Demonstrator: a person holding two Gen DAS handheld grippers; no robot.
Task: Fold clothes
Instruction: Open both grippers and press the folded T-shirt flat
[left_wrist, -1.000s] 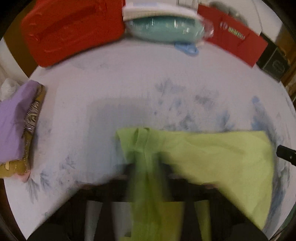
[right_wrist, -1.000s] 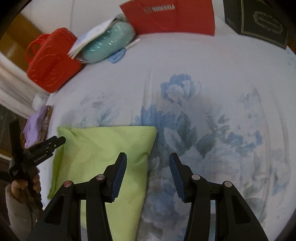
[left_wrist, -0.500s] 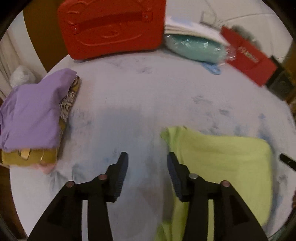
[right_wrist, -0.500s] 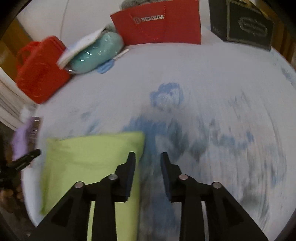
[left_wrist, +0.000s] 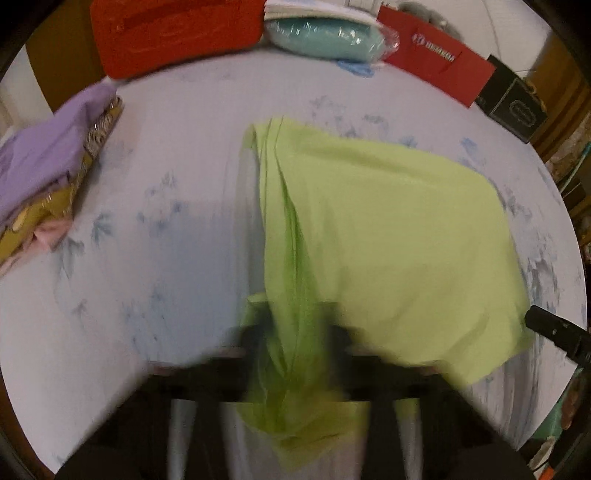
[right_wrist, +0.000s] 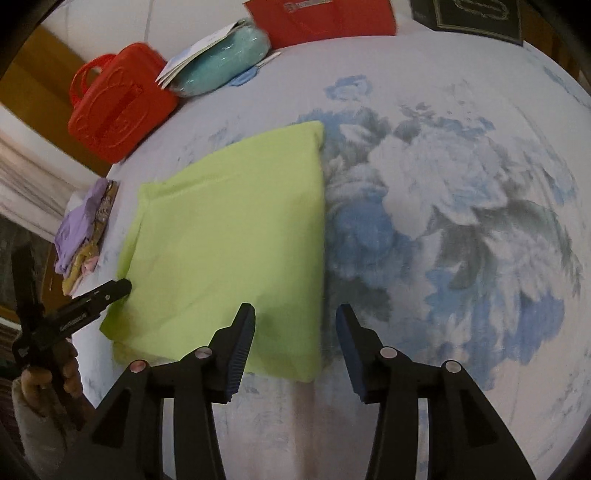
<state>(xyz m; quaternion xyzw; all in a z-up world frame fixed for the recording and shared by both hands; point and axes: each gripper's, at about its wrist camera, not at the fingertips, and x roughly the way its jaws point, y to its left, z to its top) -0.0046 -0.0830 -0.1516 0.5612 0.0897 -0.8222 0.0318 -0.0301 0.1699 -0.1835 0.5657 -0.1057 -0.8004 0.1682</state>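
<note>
Item: one lime-green garment (right_wrist: 236, 236), plain fabric, no visible print. Condition: folded into a rough rectangle, lying flat on the floral bedsheet (right_wrist: 461, 206), its top surface smooth. Its straight right edge runs forward from just ahead of the right gripper (right_wrist: 293, 349), between the spread fingers. Its left edge is bunched into narrow vertical folds, gathered between the fingers of the left gripper (left_wrist: 295, 343) and hanging below them; that view is motion-blurred.
</note>
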